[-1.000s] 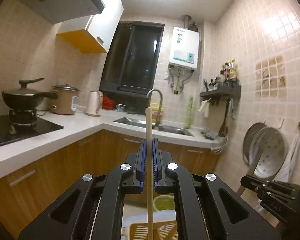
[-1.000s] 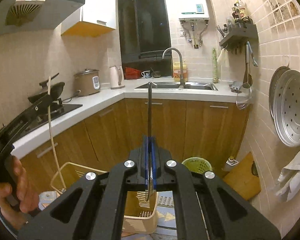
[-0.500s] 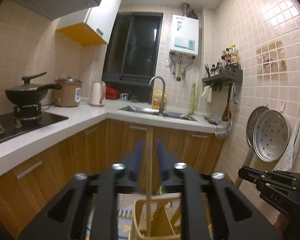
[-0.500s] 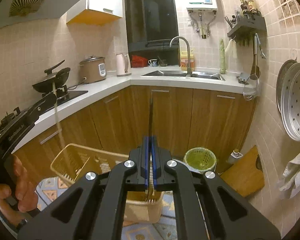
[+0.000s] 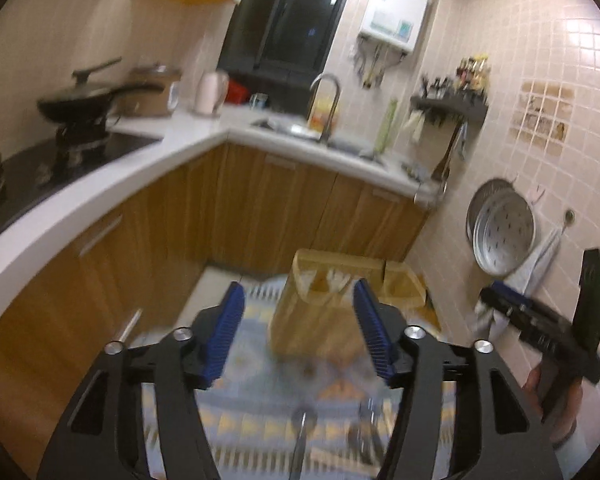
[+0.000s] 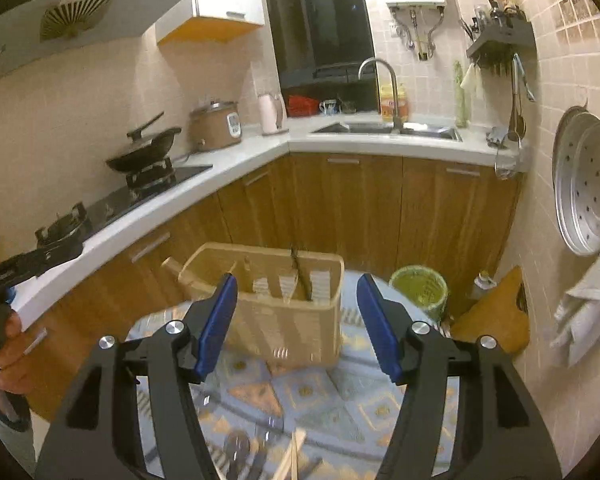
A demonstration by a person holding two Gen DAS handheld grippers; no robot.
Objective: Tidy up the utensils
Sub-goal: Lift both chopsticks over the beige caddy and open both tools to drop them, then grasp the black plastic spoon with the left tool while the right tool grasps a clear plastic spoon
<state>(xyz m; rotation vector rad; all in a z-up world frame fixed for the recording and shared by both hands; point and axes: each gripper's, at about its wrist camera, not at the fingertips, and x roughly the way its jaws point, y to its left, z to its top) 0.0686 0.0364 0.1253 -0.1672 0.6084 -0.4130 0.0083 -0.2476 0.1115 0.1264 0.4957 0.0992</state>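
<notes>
A beige slotted utensil basket point(image 6: 288, 312) stands on a small table with a blue patterned cloth point(image 6: 320, 392); it also shows, blurred, in the left wrist view point(image 5: 324, 312). A dark-handled utensil point(image 6: 300, 276) and a wooden chopstick point(image 6: 246, 270) stand inside it. More utensils lie on the cloth near me: chopsticks point(image 6: 292, 456) and spoons point(image 6: 236, 448), and a metal utensil point(image 5: 300, 440). My left gripper point(image 5: 298, 336) is open and empty above the cloth. My right gripper point(image 6: 296, 326) is open and empty, just in front of the basket.
An L-shaped white counter point(image 6: 260, 152) with wooden cabinets runs behind, holding a stove with a wok point(image 6: 148, 156), a rice cooker point(image 6: 216, 126), a kettle and a sink point(image 6: 388, 128). A green bin point(image 6: 420, 288) and a wooden board point(image 6: 492, 316) stand at right. Steamer trays point(image 6: 588, 184) hang on the wall.
Both grippers opened and tilted down. The chopstick left my left gripper and the dark-handled utensil left my right gripper; both now stand in the basket.
</notes>
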